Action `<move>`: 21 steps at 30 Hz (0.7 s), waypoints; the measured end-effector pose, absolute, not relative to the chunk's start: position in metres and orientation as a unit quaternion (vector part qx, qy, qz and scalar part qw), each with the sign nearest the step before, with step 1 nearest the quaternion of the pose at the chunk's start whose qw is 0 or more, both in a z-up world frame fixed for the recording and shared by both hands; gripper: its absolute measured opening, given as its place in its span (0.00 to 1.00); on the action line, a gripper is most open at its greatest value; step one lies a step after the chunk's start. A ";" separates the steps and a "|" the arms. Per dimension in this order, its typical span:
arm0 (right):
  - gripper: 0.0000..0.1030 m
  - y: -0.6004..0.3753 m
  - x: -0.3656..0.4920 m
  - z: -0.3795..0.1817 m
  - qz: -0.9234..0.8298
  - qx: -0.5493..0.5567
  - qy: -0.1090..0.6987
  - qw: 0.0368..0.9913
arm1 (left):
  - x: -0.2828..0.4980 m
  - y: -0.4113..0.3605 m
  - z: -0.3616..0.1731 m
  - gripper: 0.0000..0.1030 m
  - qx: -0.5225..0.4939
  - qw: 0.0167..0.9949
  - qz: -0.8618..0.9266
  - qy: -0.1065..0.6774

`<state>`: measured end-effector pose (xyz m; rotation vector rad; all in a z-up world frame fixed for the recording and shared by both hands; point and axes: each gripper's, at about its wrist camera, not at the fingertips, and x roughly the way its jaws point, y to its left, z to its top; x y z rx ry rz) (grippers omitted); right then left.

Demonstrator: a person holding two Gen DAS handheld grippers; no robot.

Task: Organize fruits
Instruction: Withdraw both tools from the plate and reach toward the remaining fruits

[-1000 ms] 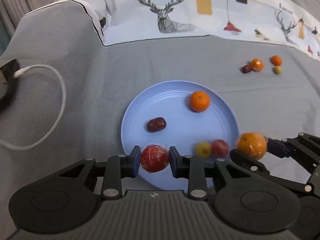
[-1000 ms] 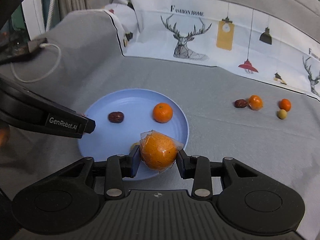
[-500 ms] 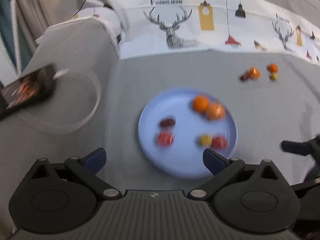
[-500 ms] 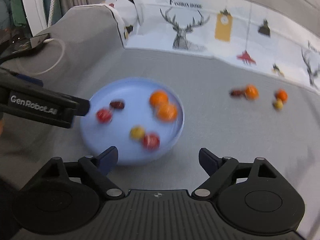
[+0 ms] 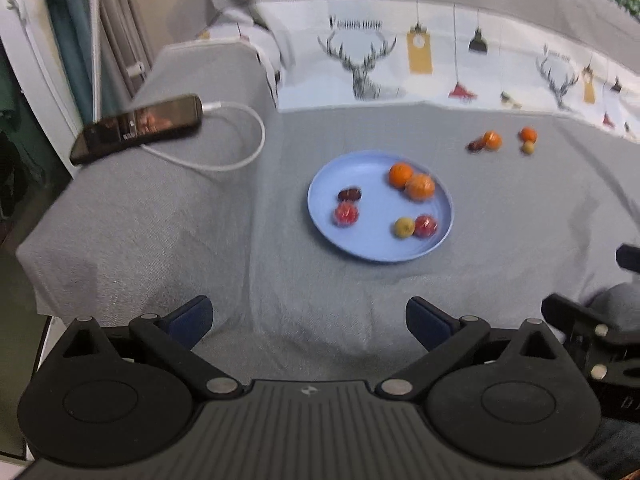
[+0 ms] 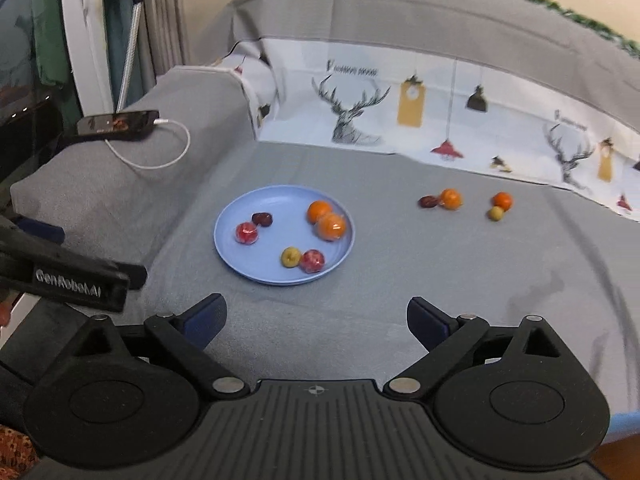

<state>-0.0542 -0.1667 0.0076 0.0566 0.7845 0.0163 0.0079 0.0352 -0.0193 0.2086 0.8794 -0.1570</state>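
A blue plate (image 5: 372, 252) (image 6: 240, 260) on the grey sofa cover holds two oranges (image 5: 400, 174) (image 6: 331, 226), two wrapped red fruits (image 5: 345, 213) (image 6: 312, 261), a dark date (image 5: 349, 195) (image 6: 262, 219) and a small yellow fruit (image 5: 404, 227) (image 6: 291, 257). Further right lie two small oranges (image 5: 491, 140) (image 6: 502, 200), a date (image 6: 428, 201) and a yellow fruit (image 6: 496, 213). My left gripper (image 5: 308, 318) is open and empty, well back from the plate. My right gripper (image 6: 316, 318) is open and empty too.
A black phone (image 5: 138, 128) (image 6: 118, 125) with a white cable (image 5: 240, 160) lies on the raised left armrest. A white deer-print cloth (image 5: 420, 64) (image 6: 420, 116) lines the sofa back. The left gripper's body (image 6: 64, 280) shows at the left edge.
Both grippers have opened, leaving the wrapped red fruit and the wrapped orange on the plate. Both have pulled back and up from the plate.
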 end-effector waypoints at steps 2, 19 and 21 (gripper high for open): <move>0.94 -0.165 -0.067 0.016 -0.003 0.019 0.367 0.930 | 0.002 0.031 -0.014 1.00 0.097 0.899 -0.080 0.420; 0.98 -0.172 -0.132 0.047 -0.039 0.012 0.282 0.958 | -0.043 0.011 0.013 1.00 0.101 0.913 -0.112 0.379; 0.98 -0.174 -0.134 0.046 -0.040 0.015 0.284 0.958 | -0.043 0.010 0.015 1.00 0.101 0.914 -0.113 0.376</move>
